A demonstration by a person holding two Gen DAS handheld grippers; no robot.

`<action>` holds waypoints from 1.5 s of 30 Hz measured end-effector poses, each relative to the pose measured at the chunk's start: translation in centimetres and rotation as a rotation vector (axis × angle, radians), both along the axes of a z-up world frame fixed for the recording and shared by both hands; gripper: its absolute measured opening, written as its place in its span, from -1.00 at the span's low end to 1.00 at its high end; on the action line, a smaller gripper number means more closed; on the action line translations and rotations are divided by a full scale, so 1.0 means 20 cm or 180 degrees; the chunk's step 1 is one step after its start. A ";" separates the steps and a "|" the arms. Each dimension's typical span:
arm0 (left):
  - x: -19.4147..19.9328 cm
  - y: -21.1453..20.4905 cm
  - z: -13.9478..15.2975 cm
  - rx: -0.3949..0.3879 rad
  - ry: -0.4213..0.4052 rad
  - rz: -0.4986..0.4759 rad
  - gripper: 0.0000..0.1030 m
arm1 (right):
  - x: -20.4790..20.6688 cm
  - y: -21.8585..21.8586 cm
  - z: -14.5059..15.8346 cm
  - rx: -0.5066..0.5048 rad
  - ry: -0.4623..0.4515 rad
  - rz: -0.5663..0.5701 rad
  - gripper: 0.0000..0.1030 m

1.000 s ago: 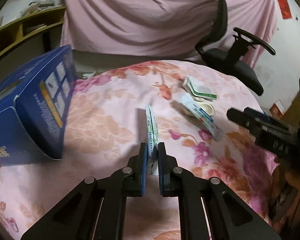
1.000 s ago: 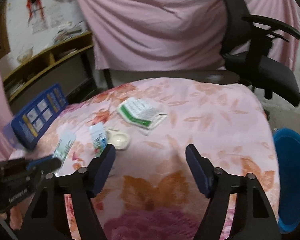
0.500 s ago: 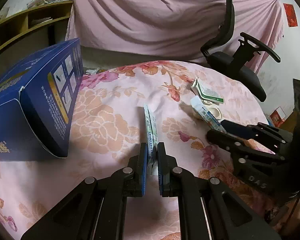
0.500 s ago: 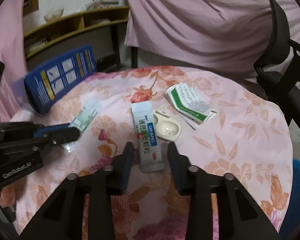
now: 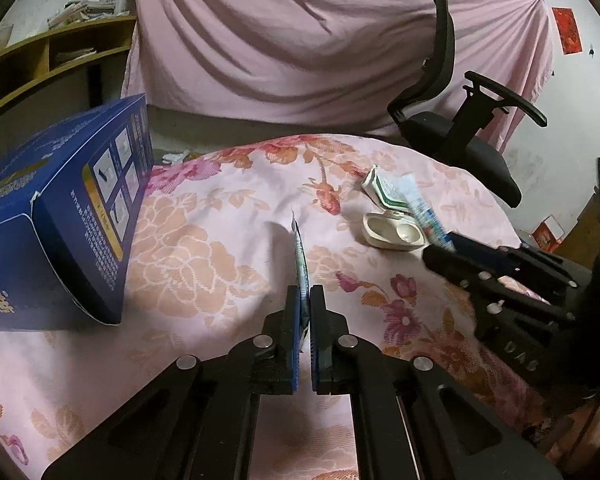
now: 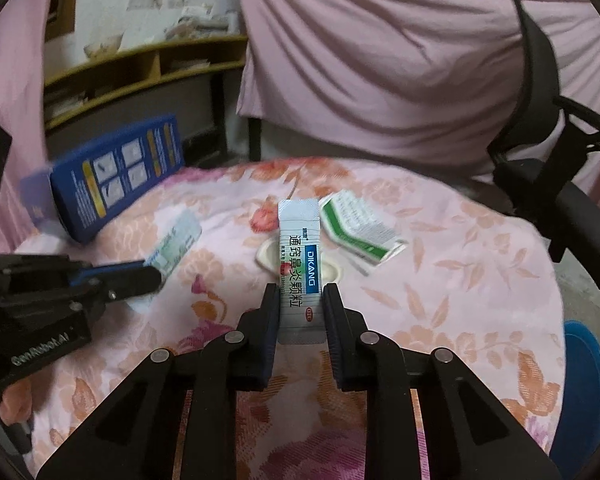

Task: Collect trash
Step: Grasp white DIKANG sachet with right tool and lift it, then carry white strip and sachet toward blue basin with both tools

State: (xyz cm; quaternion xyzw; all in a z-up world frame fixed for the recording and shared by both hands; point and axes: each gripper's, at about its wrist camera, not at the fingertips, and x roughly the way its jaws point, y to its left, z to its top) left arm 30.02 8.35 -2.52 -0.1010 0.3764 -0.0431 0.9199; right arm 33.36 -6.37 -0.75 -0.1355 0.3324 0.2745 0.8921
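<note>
Now both grippers hold a piece of trash over the pink floral cloth that covers the table. The left gripper is closed as far as it goes, and its blue pads pinch a thin white and green sachet by the near end. From the left wrist camera this sachet is seen edge-on, standing out forward between the fingers; from the right wrist camera its flat face shows, sticking out past the left fingertips.

The right gripper has just been closing, and its jaws now stand narrow, pressing on the two long edges of a white sachet with a blue "DIKANG" stripe. The sachet's far end points away from the camera, above a small open white plastic case that lies on the cloth.

Just beside the case, on its far side, lies a flattened white and green paper packet. A big dark blue cardboard box rests tilted at the left edge of the table. Behind the table stand a black office chair and a pink hanging sheet.
</note>
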 end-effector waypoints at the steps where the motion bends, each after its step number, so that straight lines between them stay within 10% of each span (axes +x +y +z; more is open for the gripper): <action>1: 0.00 0.00 0.01 -0.0014 -0.0033 0.0004 -0.96 | 0.00 -0.01 0.01 0.0030 -0.0043 -0.0023 -0.62; 9: -0.11 0.01 0.13 -0.0264 -0.0722 0.0137 -0.96 | -0.09 -0.11 0.11 0.0357 -0.0501 -0.0169 -0.62; 21: -0.35 -0.16 0.29 0.0138 -0.1913 0.0133 -0.96 | -0.25 -0.29 0.24 0.0963 -0.1208 -0.0269 -0.61; 45: -0.42 -0.73 0.61 0.0075 -0.2597 -0.0568 -0.95 | -0.52 -0.87 0.48 0.1215 -0.2235 -0.1124 -0.61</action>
